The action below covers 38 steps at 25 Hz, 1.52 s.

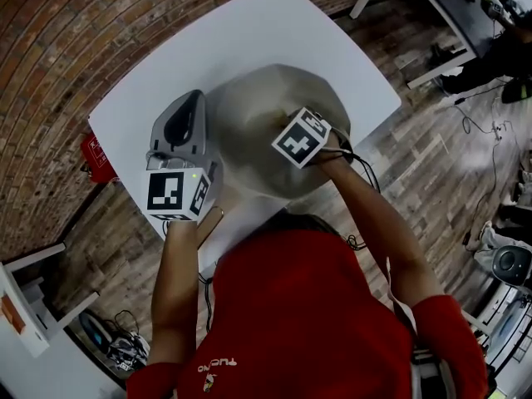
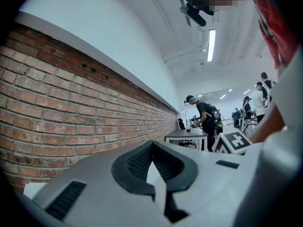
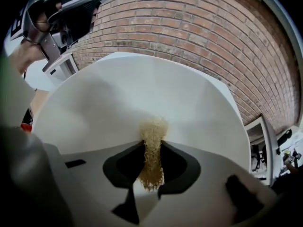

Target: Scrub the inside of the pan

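A wide pale grey pan (image 1: pixel 249 110) sits in the middle of the white table (image 1: pixel 249 23). My right gripper (image 1: pixel 301 137) reaches down into it, its marker cube covering the jaws in the head view. In the right gripper view that gripper (image 3: pixel 151 148) is shut on a tan mesh scrubber (image 3: pixel 152 141), whose tip rests against the pan's pale inner surface (image 3: pixel 142 89). My left gripper (image 1: pixel 187 116) lies beside the pan's left rim, pointing away from me. Its view looks up at the room, and the jaws (image 2: pixel 152 150) stand shut with nothing showing between them.
The table's near edge (image 1: pixel 241 223) is just in front of my body. A red object (image 1: pixel 98 158) lies on the brick floor at the left. White furniture (image 1: pixel 29 306) stands at the lower left. Several people stand by a desk (image 2: pixel 187 135) far across the room.
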Each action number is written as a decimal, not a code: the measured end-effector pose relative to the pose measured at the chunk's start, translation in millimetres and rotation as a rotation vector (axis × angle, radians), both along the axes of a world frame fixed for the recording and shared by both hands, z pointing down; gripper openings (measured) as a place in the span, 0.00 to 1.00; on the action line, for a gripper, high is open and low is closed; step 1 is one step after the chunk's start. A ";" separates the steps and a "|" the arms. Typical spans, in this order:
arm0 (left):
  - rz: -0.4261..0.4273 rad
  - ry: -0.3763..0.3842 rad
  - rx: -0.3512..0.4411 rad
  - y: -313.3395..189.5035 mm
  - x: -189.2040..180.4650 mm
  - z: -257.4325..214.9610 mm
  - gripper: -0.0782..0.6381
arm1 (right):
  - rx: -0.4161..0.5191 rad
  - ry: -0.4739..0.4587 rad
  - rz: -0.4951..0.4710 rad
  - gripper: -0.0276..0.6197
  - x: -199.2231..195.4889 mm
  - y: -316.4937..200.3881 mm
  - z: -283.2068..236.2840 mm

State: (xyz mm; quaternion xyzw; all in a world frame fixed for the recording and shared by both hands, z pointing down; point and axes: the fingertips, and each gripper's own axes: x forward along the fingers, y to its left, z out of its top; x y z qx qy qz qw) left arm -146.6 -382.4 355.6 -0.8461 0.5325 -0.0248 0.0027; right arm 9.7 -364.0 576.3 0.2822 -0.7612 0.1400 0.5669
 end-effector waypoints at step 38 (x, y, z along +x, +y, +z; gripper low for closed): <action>0.010 -0.006 -0.006 -2.3 20.4 0.4 0.12 | 0.017 -0.250 -0.079 0.18 -11.8 19.6 -46.7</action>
